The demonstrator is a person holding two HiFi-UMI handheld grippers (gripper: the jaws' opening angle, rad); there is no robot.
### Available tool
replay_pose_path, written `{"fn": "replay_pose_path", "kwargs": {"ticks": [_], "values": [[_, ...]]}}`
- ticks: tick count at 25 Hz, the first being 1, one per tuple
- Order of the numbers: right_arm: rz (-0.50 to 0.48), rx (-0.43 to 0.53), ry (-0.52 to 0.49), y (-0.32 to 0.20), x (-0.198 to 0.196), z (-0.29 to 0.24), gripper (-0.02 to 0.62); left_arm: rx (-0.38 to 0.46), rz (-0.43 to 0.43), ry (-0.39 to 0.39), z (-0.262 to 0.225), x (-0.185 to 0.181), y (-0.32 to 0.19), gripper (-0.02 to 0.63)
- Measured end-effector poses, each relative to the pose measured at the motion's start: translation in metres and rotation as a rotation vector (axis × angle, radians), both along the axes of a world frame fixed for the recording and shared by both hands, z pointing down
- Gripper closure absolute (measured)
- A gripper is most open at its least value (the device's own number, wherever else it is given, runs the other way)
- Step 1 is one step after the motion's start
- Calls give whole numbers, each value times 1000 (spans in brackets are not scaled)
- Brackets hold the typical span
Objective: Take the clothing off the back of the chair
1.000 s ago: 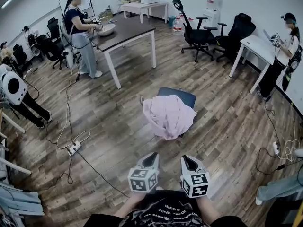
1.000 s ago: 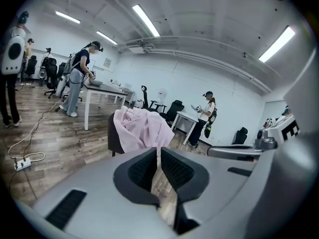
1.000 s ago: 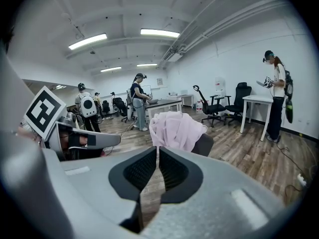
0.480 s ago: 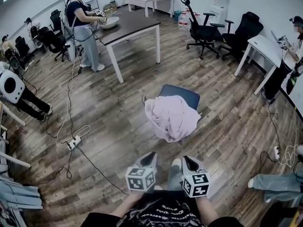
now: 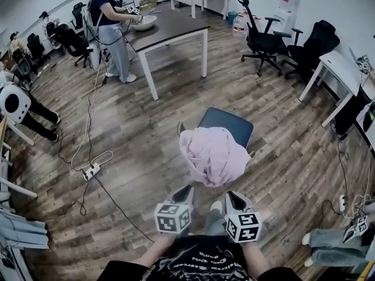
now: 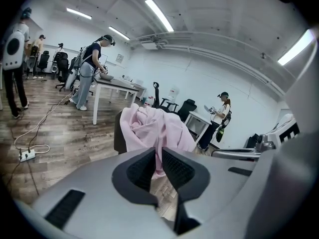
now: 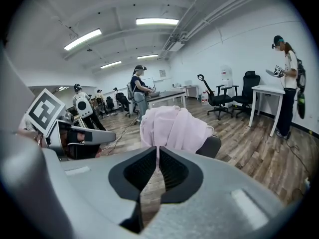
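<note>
A pale pink garment point(image 5: 213, 154) hangs over the back of a dark blue chair point(image 5: 227, 124) in the middle of the wooden floor. The garment point(image 6: 154, 128) fills the centre of the left gripper view, and the same garment point(image 7: 172, 126) shows ahead in the right gripper view. My left gripper point(image 5: 188, 190) and right gripper point(image 5: 230, 196) are held side by side just short of the chair back, both shut and empty. Neither touches the cloth.
A dark-topped table point(image 5: 171, 29) with a person point(image 5: 111, 28) working at it stands beyond the chair. Black office chairs point(image 5: 266, 40) and a white desk point(image 5: 343, 75) lie to the right. A power strip and cables point(image 5: 91, 170) run across the floor at left.
The chair and pink garment have come closer in the head view as I moved forward; both grippers have neared the chair back and stay shut.
</note>
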State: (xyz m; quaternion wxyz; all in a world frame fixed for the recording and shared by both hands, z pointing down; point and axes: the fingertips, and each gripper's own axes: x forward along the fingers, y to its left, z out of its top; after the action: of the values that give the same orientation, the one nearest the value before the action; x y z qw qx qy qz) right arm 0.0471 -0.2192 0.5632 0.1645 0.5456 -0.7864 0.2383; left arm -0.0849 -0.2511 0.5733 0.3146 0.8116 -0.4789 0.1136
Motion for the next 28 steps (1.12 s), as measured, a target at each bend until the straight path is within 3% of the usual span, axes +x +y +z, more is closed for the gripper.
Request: {"fn": "replay_pose_path", "kwargs": {"ticks": [4, 7, 10, 16, 23, 28], "values": [[-5, -16, -18, -22, 9, 3, 570, -21, -6, 13, 2, 8, -23, 532], [-10, -48, -50, -37, 12, 8, 445, -50, -15, 25, 8, 11, -39, 474], [3, -63, -60, -52, 18, 11, 407, -89, -30, 47, 14, 10, -56, 403], [42, -94, -120, -75, 24, 18, 260, -145, -56, 64, 25, 5, -82, 289], [130, -113, -180, -95, 35, 24, 172, -181, -25, 16, 37, 3, -112, 208], [194, -197, -289, -104, 36, 35, 126, -253, 72, 74, 46, 9, -126, 158]]}}
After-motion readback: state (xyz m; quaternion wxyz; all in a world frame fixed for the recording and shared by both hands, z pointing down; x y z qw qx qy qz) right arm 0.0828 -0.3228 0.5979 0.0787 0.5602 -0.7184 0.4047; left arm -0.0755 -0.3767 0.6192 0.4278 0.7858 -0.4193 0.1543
